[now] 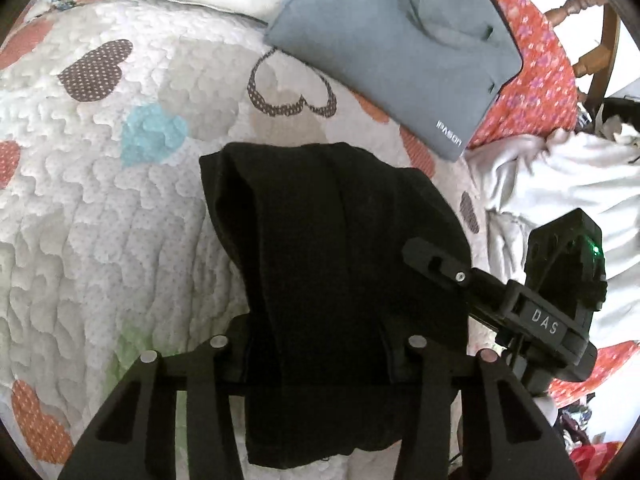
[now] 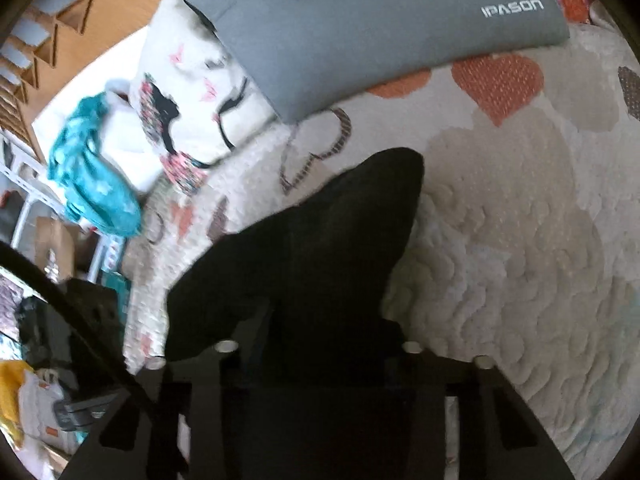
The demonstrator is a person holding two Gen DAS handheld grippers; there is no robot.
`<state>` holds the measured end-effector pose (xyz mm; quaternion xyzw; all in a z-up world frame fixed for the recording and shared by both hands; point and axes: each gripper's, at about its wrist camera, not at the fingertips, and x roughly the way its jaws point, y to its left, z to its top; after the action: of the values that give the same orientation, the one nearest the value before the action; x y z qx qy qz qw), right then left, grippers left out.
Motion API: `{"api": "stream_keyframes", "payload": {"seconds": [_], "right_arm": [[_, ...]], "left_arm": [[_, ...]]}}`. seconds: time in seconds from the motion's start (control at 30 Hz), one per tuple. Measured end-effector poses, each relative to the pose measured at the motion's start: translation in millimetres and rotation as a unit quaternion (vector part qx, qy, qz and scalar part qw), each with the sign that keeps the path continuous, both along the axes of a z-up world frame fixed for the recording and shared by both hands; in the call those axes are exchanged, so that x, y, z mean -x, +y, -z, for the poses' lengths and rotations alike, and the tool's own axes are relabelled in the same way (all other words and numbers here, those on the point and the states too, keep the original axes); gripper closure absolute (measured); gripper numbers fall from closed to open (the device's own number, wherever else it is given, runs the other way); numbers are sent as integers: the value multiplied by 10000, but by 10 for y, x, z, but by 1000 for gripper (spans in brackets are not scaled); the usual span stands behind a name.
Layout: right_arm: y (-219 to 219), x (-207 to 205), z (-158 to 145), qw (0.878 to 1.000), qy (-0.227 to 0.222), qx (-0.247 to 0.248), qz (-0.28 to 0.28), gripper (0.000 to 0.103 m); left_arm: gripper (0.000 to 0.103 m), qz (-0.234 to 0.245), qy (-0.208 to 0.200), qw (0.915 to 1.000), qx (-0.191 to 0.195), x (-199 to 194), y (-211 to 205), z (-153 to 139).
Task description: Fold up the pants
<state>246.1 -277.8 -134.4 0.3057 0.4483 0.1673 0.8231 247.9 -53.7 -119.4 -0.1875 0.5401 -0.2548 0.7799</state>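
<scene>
The black pants [image 1: 320, 220] lie bunched lengthwise on a quilted bedspread with hearts [image 1: 100, 200]. In the left wrist view my left gripper [image 1: 318, 344] is shut on the near end of the pants, and the cloth fills the gap between its jaws. My right gripper's visible finger [image 1: 434, 262] rests on the right edge of the same fold. In the right wrist view the pants [image 2: 340, 220] taper to a point further out, and my right gripper [image 2: 326, 340] is shut on their near part. The fingertips of both are partly hidden by the dark cloth.
A grey IPASON sleeve [image 1: 392, 48] lies just beyond the pants, also seen in the right wrist view as the grey sleeve [image 2: 360, 32]. A printed pillow [image 2: 192, 92] and teal cloth [image 2: 92, 176] sit at the bed's edge. White laundry [image 1: 560, 176] is piled at right, near a wooden chair [image 1: 592, 40].
</scene>
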Motion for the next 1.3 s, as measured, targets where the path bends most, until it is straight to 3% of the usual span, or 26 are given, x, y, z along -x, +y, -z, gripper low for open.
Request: {"api": "stream_keyframes", "payload": {"seconds": [0.3, 0.57, 0.8, 1.3], "right_arm": [[134, 174, -339, 9986, -434, -289, -52, 69], [430, 235, -606, 9954, -893, -40, -333, 69], [520, 128, -437, 9968, -696, 165, -363, 69], [456, -20, -205, 9949, -474, 865, -192, 69]], "left_arm": [[60, -193, -403, 9986, 289, 116, 317, -395], [60, -492, -771, 9953, 329, 127, 585, -623], [60, -635, -724, 9953, -22, 47, 588, -474], [60, -541, -522, 9963, -411, -187, 326, -176]]}}
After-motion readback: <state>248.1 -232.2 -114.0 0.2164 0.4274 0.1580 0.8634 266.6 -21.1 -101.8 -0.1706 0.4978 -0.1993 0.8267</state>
